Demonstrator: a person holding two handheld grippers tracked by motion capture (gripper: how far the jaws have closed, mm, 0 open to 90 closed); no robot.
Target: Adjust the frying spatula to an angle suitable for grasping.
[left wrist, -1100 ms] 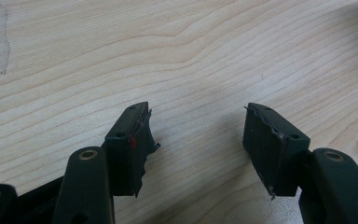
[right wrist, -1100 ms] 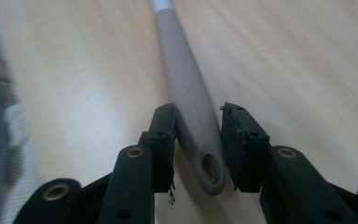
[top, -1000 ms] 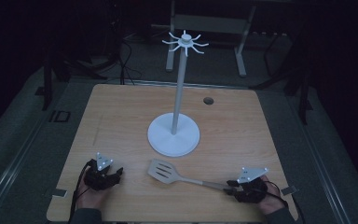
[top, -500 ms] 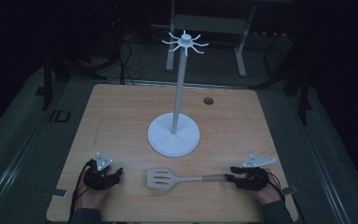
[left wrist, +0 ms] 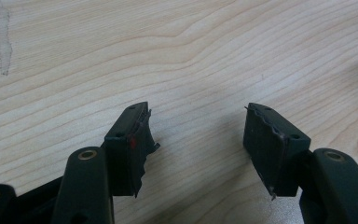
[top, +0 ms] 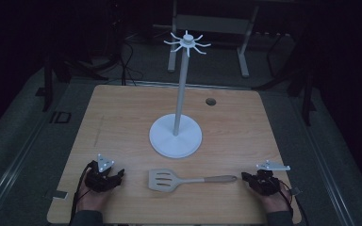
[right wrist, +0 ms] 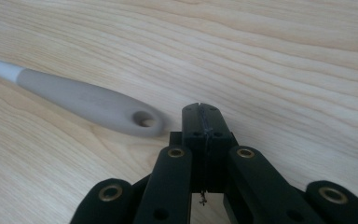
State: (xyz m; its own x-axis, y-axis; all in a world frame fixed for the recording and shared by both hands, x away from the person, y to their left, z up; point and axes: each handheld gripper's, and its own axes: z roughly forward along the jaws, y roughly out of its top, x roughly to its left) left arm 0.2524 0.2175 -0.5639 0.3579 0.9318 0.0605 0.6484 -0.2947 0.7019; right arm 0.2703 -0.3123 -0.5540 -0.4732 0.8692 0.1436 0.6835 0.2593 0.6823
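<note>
A dim room is seen around a pale wooden table [top: 122, 113], its surroundings lost in darkness. A white stand [top: 176, 136] with hooked arms at its top is set at the table's middle. Near the front edge a spatula [top: 188, 179] lies flat, blade to the left, handle to the right. Just beside the handle's end, to the right, the right gripper [top: 246, 177] is held low; its jaws have just been closing and are pressed together on nothing, the handle's holed tip lying apart from them. At near left the left gripper [top: 120, 175] is held with jaws spread over bare wood. Both forearms are cut off by the bottom edge.
</note>
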